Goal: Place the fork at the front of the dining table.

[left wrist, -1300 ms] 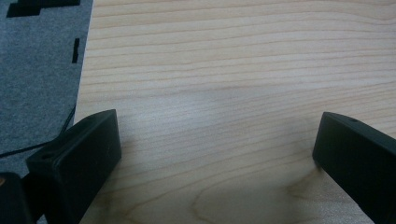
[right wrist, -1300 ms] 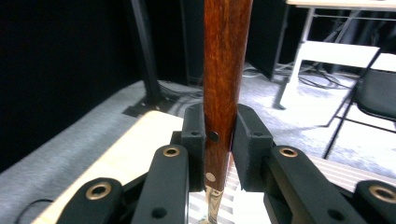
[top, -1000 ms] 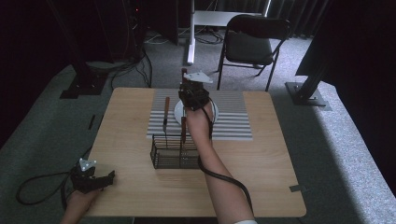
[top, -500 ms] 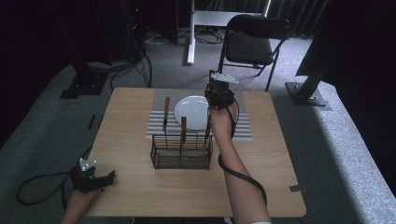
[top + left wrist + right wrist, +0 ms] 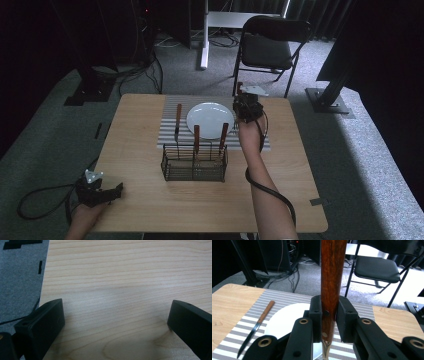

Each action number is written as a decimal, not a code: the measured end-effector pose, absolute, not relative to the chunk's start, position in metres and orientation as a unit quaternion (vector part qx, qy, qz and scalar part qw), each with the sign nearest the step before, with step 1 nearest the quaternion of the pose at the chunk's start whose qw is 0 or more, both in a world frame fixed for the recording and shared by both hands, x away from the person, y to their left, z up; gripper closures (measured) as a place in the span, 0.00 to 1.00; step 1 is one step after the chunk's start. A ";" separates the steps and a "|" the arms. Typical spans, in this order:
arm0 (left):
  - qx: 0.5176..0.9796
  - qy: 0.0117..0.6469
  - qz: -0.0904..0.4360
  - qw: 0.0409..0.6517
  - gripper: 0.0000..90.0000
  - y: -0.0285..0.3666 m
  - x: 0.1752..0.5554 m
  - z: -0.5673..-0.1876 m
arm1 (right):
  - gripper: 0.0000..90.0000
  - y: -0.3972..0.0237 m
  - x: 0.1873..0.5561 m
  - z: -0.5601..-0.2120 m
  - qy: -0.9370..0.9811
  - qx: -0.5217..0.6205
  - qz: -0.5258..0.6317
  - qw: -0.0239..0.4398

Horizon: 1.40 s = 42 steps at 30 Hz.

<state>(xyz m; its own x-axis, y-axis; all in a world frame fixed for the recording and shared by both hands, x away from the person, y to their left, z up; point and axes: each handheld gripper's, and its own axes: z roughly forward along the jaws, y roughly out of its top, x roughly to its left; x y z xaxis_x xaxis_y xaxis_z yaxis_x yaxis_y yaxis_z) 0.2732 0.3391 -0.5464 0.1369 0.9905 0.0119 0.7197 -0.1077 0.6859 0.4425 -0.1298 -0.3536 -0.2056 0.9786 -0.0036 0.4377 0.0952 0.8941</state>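
Clamping a wooden-handled utensil (image 5: 331, 285) upright between its jaws, our right gripper (image 5: 248, 106) hovers at three o'clock of the white plate (image 5: 210, 119), above the striped placemat (image 5: 170, 107). Our left gripper (image 5: 97, 191) rests spread apart on the table (image 5: 125, 277).

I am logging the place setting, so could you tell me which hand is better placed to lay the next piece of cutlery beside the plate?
The right. Its gripper already clamps a wooden-handled utensil above the striped mat, next to the plate. The left gripper rests open at the table's near corner.
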 end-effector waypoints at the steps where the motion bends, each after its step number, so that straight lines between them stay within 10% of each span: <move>1: 0.702 0.609 0.247 0.275 0.01 0.339 0.273 -0.546 | 0.84 -0.131 0.443 -0.356 0.662 0.535 0.408 0.330; 42: 0.702 0.609 0.247 0.275 0.01 0.339 0.273 -0.546 | 0.84 -0.150 0.520 -0.443 0.679 0.612 0.323 0.244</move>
